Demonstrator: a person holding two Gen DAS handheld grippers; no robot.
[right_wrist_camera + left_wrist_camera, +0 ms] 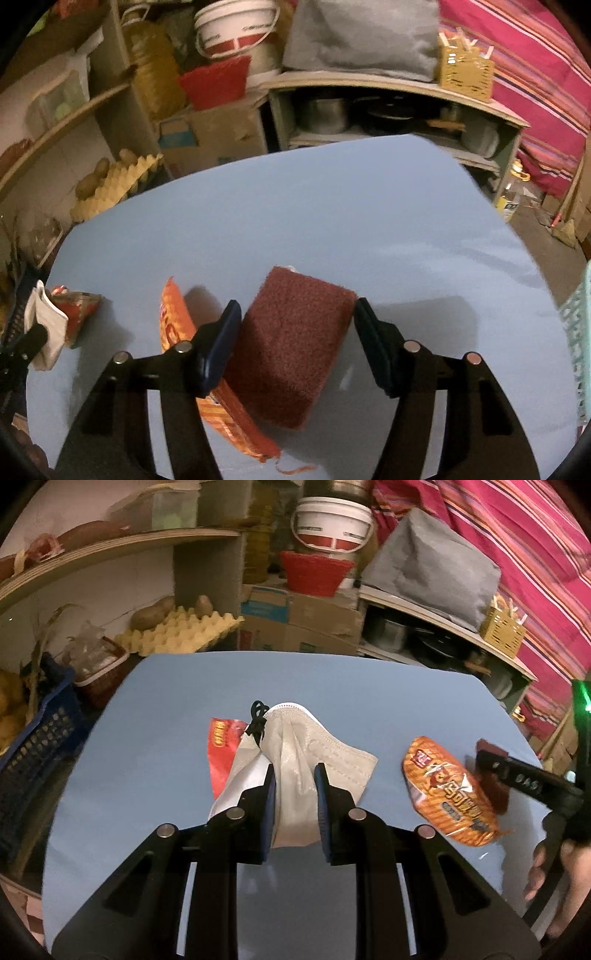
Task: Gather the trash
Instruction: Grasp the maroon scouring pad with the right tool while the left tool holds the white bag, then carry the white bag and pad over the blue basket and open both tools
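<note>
My left gripper (295,775) is shut on a white face mask (295,753) with a black ear loop and holds it over the blue table (155,738). A red and silver wrapper (221,753) lies under the mask's left side. An orange snack packet (447,790) lies to the right. My right gripper (295,314) is shut on a brown scouring sponge (291,343), gripped across its sides above the table (332,221). The orange packet (207,369) lies under its left finger. In the right wrist view the mask (44,328) and red wrapper (79,306) show at far left.
A teal basket (578,332) stands at the table's right edge. A blue crate (33,734) sits left of the table. Shelves with an egg tray (177,631), cardboard boxes (299,616), a white bucket (332,520) and pots (325,114) stand behind the far edge.
</note>
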